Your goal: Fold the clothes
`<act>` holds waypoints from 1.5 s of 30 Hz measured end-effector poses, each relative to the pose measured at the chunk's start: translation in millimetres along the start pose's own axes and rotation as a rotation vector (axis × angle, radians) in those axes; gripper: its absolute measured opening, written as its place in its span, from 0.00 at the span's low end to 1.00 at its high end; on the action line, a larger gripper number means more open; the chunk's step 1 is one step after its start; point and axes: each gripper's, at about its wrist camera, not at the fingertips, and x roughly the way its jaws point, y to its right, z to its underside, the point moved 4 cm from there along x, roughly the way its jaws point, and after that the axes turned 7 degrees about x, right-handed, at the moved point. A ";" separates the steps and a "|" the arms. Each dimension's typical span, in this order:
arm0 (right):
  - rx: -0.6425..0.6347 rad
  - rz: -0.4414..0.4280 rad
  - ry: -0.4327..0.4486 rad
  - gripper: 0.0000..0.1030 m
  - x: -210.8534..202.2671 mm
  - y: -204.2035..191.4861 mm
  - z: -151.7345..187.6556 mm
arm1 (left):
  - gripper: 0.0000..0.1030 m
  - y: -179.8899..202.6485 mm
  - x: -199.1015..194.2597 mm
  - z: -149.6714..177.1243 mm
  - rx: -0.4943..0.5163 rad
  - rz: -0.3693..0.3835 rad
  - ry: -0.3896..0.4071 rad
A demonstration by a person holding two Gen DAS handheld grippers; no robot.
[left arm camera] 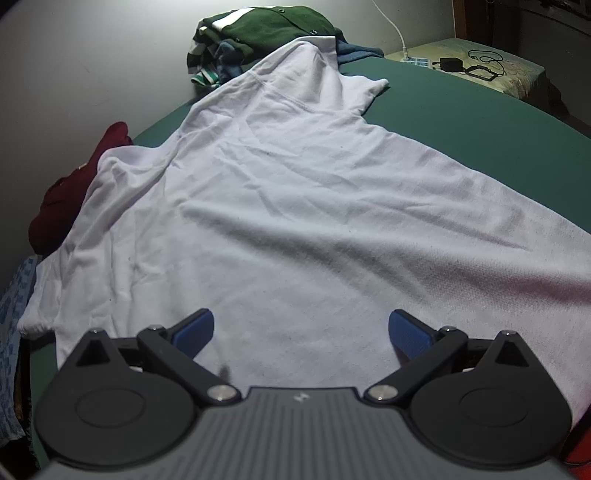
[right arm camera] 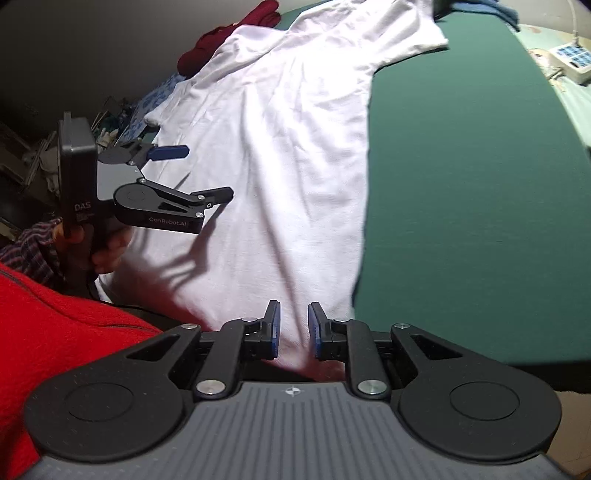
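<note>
A white T-shirt (left arm camera: 295, 203) lies spread flat on the green table (left arm camera: 461, 122), collar end far away and hem close to me. My left gripper (left arm camera: 301, 328) hovers over the near left part of the shirt, its blue pads wide apart with nothing between them. Seen from the right wrist, the left gripper (right arm camera: 210, 171) hangs open above the shirt (right arm camera: 288, 147), held by a hand (right arm camera: 110, 247). My right gripper (right arm camera: 293, 328) sits at the shirt's near hem. Its fingers stand a narrow gap apart, with white fabric showing in that gap.
A pile of green, striped and blue clothes (left arm camera: 266, 29) sits at the table's far end under the shirt's collar. A dark red garment (left arm camera: 66, 199) lies along the left edge. A power strip (left arm camera: 417, 61) and cables rest on a side surface. A red sleeve (right arm camera: 55, 332) fills the near left.
</note>
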 end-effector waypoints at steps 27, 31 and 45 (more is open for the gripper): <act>0.305 0.199 0.401 0.23 22.6 124.9 -234.9 | 0.62 15.3 76.8 -200.0 0.267 -0.066 0.181; 0.372 0.157 0.401 0.26 31.3 139.4 -257.6 | 0.68 21.8 95.8 -205.7 0.248 -0.058 0.162; 0.224 0.165 0.416 0.18 47.8 130.9 -266.2 | 0.60 -77.6 110.2 -221.6 -0.219 0.104 0.067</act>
